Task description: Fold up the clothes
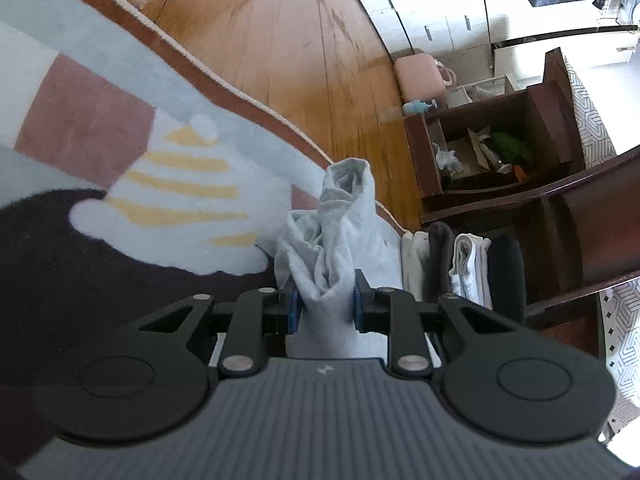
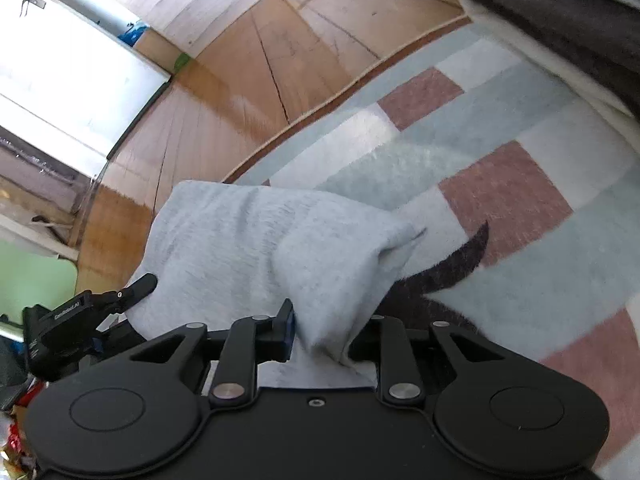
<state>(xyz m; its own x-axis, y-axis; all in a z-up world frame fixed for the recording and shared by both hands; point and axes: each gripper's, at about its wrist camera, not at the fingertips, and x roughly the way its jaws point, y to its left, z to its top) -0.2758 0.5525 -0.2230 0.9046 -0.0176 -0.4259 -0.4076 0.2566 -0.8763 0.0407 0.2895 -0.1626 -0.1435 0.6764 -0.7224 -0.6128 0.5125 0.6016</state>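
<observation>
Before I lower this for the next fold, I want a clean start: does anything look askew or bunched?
Yes. At the left gripper the light grey garment is crumpled into a twisted rope instead of a flat edge. At the right gripper it spreads smoother. The rug shows nothing spilled.

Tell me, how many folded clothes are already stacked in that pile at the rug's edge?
4, side by side in the left wrist view: a cream piece at the left end, a dark grey one, a white one, and a black one at the right end. Others may be hidden behind.
</observation>
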